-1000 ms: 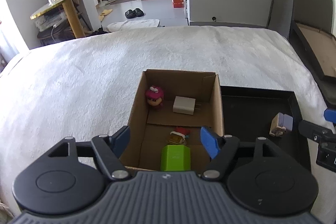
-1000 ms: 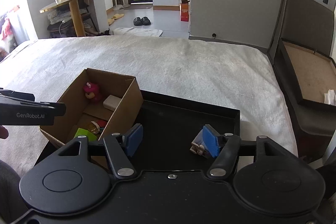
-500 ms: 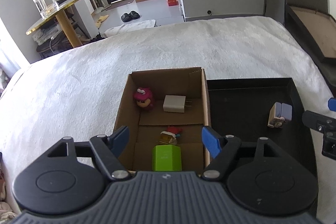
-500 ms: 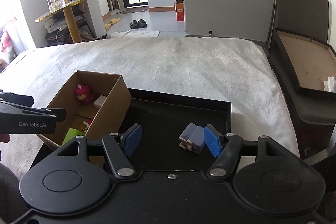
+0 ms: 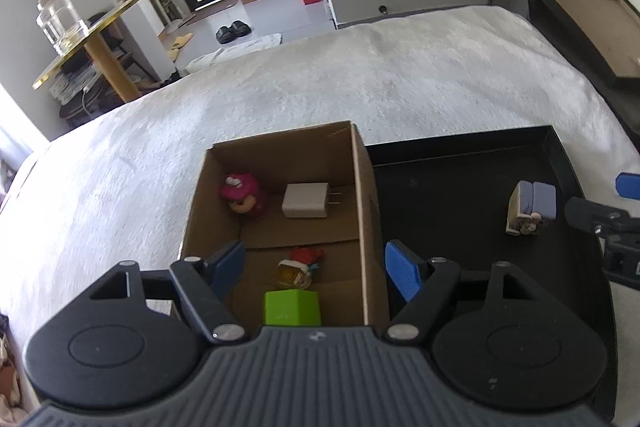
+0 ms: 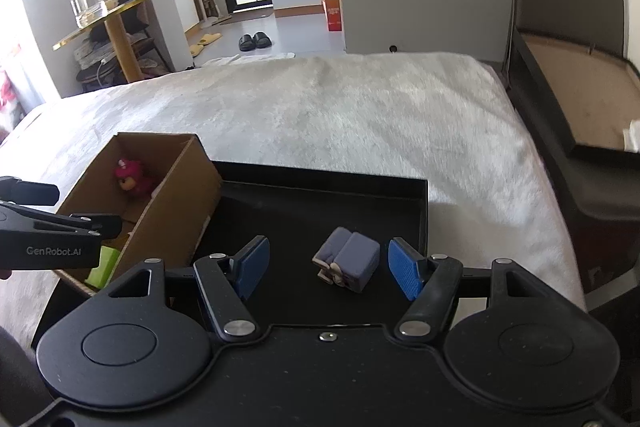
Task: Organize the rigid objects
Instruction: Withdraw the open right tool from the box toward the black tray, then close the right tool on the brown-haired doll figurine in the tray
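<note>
A cardboard box [image 5: 280, 219] holding small toys is set left of a black tray [image 6: 360, 195]; a lilac figurine [image 6: 348, 261] lies between the parted right gripper [image 6: 328, 263]; the left gripper [image 5: 316, 267] is held apart over the box

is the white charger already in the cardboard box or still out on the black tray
In the box. The white charger lies on the floor of the cardboard box, beside the pink toy. Only the purple figure is on the black tray.
</note>
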The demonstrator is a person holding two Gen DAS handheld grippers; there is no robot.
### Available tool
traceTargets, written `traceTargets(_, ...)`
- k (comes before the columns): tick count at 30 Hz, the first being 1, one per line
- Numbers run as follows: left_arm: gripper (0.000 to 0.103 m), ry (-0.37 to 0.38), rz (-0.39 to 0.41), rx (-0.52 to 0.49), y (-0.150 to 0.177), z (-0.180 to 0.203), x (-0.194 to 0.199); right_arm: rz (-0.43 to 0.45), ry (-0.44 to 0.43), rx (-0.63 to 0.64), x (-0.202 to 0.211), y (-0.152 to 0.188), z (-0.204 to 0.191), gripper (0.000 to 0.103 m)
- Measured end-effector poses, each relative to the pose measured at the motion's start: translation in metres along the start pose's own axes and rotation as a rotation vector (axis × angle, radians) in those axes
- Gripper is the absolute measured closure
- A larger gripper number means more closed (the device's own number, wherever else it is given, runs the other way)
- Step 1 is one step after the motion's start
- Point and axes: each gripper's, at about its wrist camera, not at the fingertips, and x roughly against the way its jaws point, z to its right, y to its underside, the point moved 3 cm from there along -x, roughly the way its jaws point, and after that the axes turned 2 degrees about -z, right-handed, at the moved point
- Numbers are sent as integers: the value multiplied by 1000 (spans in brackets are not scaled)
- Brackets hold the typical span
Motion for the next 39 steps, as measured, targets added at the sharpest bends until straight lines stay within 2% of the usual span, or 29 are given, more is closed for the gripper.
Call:
traceTargets(8,27,19,-17,-41,0,20,-14,-77,-34,-26,-15,21,-1,37)
traceTargets(25,27,15,-59,-119,22,39,-28,-237,-73,-51,-40,66,-4,36)
traceTargets(30,27,13,-58,-112,23,38,-27,-271,-90,-16,-44,72,-13,29)
traceTargets(33,27,13,-58,-107,23,37,-25,-290,-92,6,-48,77,-16,29)
traceTargets(35,27,9,-53,-109,22,36,-24,-306,-75,28,-51,79,-18,34)
traceTargets(36,27,8,-53,-108,22,35,-23,-319,-69,39,-54,80,-19,51)
traceTargets(37,27,9,-53,-106,22,35,-22,-335,-71,49,-56,82,-20,60)
traceTargets(39,27,9,-51,-104,22,34,-21,-334,-55,87,-54,80,-25,60)
